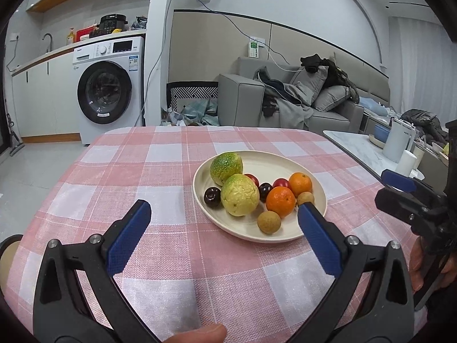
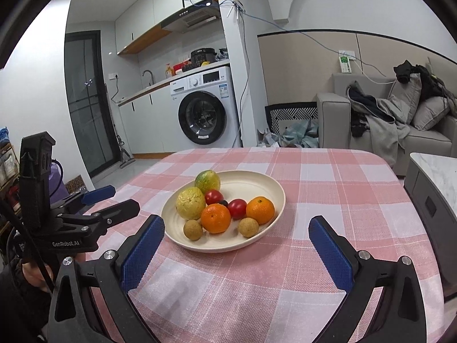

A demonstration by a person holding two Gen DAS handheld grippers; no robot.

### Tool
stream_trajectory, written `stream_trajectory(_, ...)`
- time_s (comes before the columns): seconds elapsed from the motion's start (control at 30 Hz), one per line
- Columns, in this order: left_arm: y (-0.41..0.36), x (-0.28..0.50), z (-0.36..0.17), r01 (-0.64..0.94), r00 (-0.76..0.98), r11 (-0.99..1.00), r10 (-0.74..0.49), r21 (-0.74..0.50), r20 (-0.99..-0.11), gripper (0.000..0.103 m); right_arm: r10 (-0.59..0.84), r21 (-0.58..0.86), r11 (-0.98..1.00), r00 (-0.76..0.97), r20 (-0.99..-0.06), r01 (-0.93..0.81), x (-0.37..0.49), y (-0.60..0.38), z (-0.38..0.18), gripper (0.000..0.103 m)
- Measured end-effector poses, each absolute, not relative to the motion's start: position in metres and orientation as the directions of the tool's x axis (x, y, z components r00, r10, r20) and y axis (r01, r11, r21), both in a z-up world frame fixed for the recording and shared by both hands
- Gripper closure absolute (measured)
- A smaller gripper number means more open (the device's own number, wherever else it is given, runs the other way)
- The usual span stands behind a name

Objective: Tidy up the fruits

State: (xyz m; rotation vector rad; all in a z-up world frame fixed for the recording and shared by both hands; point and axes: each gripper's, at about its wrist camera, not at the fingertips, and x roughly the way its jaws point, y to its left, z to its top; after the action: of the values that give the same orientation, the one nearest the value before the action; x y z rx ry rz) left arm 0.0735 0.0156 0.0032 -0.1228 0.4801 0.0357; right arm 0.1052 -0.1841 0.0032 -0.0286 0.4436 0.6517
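Observation:
A cream plate (image 1: pixel 285 163) (image 2: pixel 251 178) sits on the pink checked tablecloth (image 1: pixel 160 177) and holds the fruit: two yellow-green citrus (image 1: pixel 239 199) (image 2: pixel 190 203), two oranges (image 1: pixel 280 201) (image 2: pixel 215 218), two brown longans (image 1: pixel 268 222) (image 2: pixel 193 229), red fruits (image 2: pixel 237 208) and dark cherries (image 1: pixel 212 197). My left gripper (image 1: pixel 222 214) is open and empty, just in front of the plate's near-left rim. My right gripper (image 2: pixel 237 228) is open and empty, in front of the plate. Each gripper shows at the edge of the other's view.
A marble side table (image 1: pixel 360 148) with a white jug and cups stands to the right. A grey sofa (image 1: pixel 285 100) with clothes and a washing machine (image 1: pixel 110 91) lie beyond the table. The tablecloth's far edge falls to the floor.

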Motion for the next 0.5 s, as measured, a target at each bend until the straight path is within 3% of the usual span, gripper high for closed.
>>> stream_trajectory(0.5, 0.0141, 0.0725, 0.0028, -0.076, 0.893, 0.991, 0.02, -0.107, -0.45, 0.0, 0.561, 0.055, 0.807, 0.734, -0.383, -0.588, 0.0947, -0.18, 0.0061, 0.0)
